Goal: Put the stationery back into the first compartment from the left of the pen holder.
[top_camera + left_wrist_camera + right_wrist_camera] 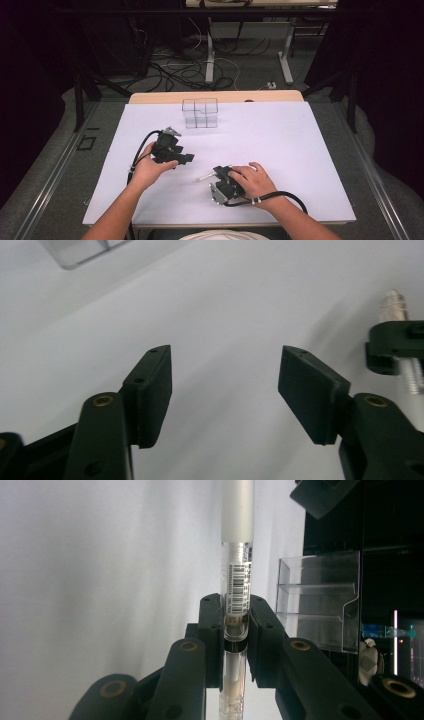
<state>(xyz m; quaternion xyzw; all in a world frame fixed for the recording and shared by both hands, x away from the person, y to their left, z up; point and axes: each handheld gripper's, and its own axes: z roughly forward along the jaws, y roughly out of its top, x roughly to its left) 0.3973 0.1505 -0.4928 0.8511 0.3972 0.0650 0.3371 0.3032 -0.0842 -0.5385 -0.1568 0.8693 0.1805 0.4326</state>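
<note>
Clear plastic pen (pixel 235 580) sits pinched between the jaws of our right gripper (pixel 218 175), low over the white table (pixel 280 150). Our left gripper (pixel 187 158) hangs just beside its tip, jaws apart, nothing between them.

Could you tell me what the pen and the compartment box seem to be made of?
Pen: likely plastic, with a clear barrel showing its inner parts and a frosted, matte cap. Compartment box: probably clear acrylic or similar rigid plastic, see-through and glossy, with bright edges.
</note>
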